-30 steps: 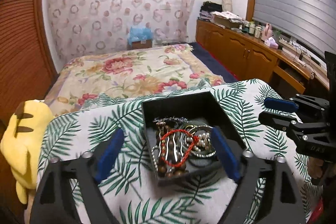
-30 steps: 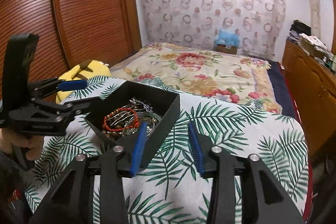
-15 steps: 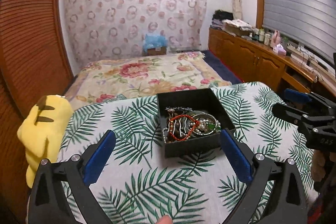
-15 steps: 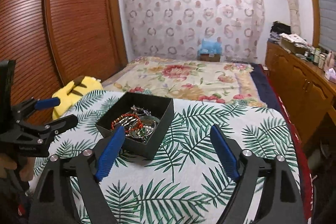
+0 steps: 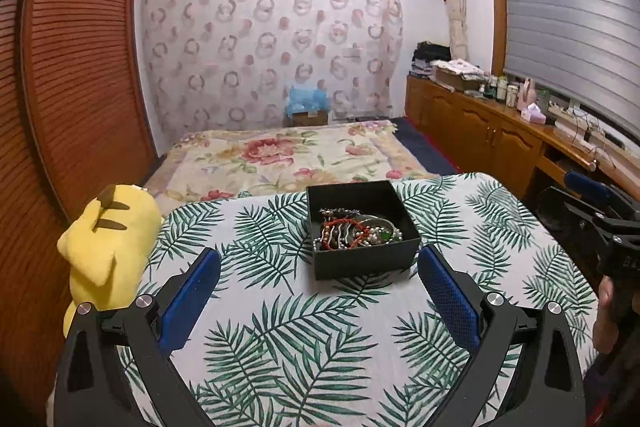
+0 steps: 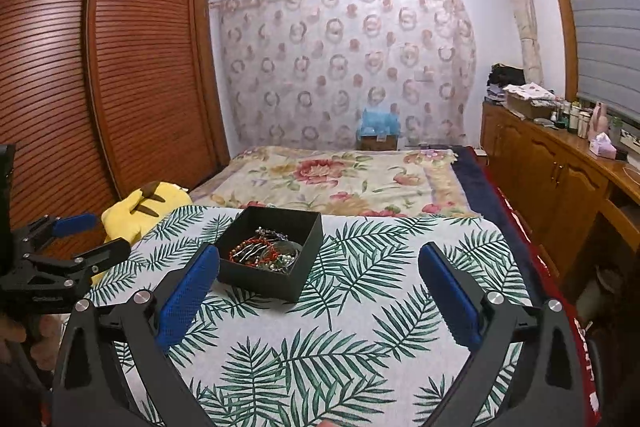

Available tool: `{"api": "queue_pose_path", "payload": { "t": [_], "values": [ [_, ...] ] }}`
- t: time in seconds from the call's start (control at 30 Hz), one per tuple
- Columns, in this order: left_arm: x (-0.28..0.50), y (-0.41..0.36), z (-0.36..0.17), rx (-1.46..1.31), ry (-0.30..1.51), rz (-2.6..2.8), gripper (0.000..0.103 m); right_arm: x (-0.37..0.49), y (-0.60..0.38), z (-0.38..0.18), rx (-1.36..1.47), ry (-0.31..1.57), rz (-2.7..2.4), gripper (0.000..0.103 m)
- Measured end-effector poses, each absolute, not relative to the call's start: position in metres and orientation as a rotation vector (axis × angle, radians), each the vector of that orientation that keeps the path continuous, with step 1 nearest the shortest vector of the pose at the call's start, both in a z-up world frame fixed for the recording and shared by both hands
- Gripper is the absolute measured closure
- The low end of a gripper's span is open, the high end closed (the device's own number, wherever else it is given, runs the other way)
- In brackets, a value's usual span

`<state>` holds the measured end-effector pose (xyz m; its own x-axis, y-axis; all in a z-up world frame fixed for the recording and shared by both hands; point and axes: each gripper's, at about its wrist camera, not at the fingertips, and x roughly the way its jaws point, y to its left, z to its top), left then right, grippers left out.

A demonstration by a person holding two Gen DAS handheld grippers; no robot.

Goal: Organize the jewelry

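Both my left tongs [image 5: 318, 273] and right tongs [image 6: 319, 269] gape empty, the right just having widened, near the black jewelry box [image 5: 362, 225] on the palm-print surface [image 5: 280, 327].

Both wrist views look forward, slightly down; share black box [image 5: 362, 227] [image 6: 272, 255], bed [image 5: 288, 159] beyond.

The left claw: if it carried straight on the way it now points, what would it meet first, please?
Most likely the black box of jewelry. It sits dead ahead between the fingers of the open left claw, with only bare leaf-print cloth before its near wall. Depth is hard to judge in this fisheye view.
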<state>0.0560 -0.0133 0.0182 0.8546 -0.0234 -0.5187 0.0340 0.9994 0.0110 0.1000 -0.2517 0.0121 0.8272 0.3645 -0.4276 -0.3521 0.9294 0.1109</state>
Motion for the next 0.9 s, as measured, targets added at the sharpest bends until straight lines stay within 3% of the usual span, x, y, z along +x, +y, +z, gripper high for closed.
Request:
{"api": "queue_pose_path", "payload": {
  "t": [0.9],
  "values": [
    [0.049, -0.011, 0.014, 0.006, 0.541, -0.02, 0.008, 0.09, -0.255, 0.001, 0.028, 0.465, 0.356, 0.003]
  ]
}}
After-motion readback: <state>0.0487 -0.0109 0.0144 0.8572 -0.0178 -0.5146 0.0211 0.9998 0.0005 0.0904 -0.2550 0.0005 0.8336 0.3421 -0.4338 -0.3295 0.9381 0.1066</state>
